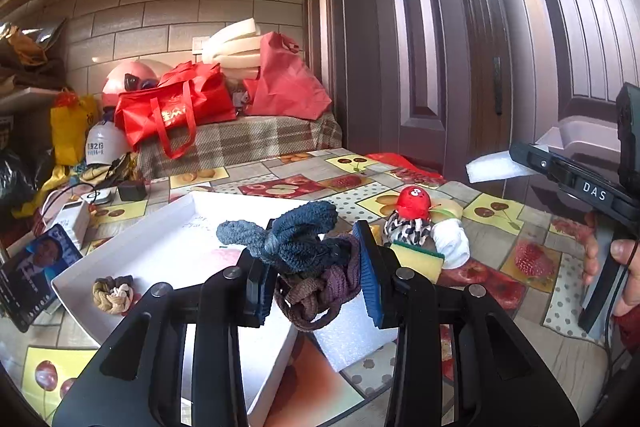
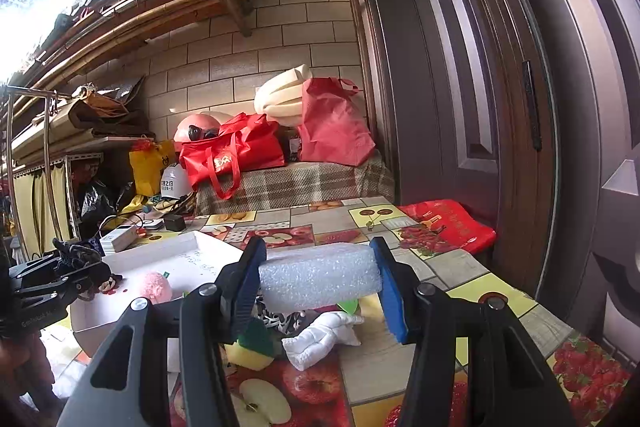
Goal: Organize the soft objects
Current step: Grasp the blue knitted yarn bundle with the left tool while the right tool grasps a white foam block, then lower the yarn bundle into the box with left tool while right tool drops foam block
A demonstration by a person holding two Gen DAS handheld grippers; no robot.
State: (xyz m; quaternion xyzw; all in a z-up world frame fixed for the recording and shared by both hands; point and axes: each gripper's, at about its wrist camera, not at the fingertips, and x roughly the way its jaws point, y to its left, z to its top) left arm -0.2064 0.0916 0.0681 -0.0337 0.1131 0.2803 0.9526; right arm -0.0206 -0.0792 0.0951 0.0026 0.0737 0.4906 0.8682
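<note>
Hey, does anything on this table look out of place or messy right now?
Mostly no. A sponge, a white stuffed figure and a red-headed toy lie loose beside the white tray instead of inside it. Each tool holds something: left tool knitted bundle, right tool foam block.

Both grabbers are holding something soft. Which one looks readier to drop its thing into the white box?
Left, probably. The left gripper holds its knitted bundle at the white box's near edge; the right gripper, clamping the foam block, sits off to the side over the tablecloth.
</note>
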